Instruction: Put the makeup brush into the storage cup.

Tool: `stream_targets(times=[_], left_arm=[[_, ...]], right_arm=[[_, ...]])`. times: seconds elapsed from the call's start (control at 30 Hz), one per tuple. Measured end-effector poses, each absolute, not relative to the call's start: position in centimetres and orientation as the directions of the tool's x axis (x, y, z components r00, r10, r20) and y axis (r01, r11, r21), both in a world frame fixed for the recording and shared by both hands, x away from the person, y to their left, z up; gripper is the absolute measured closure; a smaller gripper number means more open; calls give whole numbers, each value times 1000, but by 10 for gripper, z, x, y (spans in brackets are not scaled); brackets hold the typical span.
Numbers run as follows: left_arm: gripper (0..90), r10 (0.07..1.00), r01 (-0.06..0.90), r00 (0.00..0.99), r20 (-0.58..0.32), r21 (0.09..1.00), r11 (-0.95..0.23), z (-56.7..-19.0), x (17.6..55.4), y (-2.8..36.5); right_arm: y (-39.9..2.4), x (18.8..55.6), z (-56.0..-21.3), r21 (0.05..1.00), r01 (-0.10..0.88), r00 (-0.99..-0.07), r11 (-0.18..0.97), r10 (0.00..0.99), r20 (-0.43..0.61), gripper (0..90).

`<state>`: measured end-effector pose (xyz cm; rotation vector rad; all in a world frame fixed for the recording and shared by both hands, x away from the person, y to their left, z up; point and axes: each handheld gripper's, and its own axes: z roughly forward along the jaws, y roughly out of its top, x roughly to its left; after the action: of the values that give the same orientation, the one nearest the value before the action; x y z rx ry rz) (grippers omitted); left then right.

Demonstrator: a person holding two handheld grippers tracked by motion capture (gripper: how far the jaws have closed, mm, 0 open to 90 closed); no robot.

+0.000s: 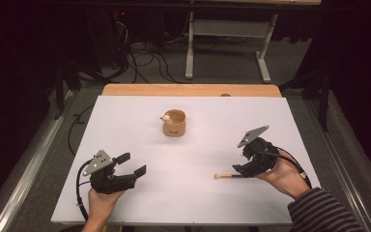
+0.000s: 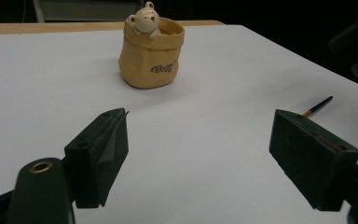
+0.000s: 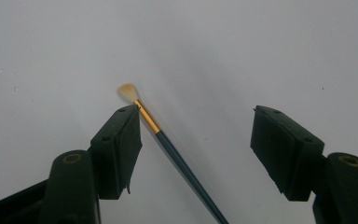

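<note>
**Right claw lines up over the paintbrush**

Nearest to us, two hands come in over the near edge of the white table, each carrying a black claw. Over on the right, the right gripper hangs low above the paintbrush, jaws spread wide and gripping nothing. From its own camera you can see the brush lying flat on the white surface, running diagonally between the jaws, pale bristle tip pointing away, gold ferrule right beside the left-hand pad and the dark blue handle trailing back toward the hand.

That is the catch: the brush sits off-centre and aslant. To my eye the tidy move is to slide the claw across so the handle lies midway between the pads, turn the wrist until the pads face the handle squarely, then sink until the tips nearly brush the table before closing. Grab the handle, not the bristles, or it may pivot or skid away.

The left gripper waits at the near left, jaws also released and empty, aimed toward the tan cup with a little bear on its rim, standing upright in the middle of the table, well apart from the brush. That looks the likely home for it.
</note>
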<state>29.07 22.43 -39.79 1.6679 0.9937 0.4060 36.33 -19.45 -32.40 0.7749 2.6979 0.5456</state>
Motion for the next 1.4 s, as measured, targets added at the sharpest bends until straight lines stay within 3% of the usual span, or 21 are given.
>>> stream_targets(times=[0.9, 1.4], left_arm=[[204, 778, 403, 589, -219, 914, -47, -398, 291, 225], [204, 778, 403, 589, -218, 914, -49, -398, 291, 224]], right_arm=[[-176, 374, -351, 198, 456, -864, 868, 485, -135, 422], [-176, 379, -369, 129, 476, -865, 870, 490, -108, 446]])
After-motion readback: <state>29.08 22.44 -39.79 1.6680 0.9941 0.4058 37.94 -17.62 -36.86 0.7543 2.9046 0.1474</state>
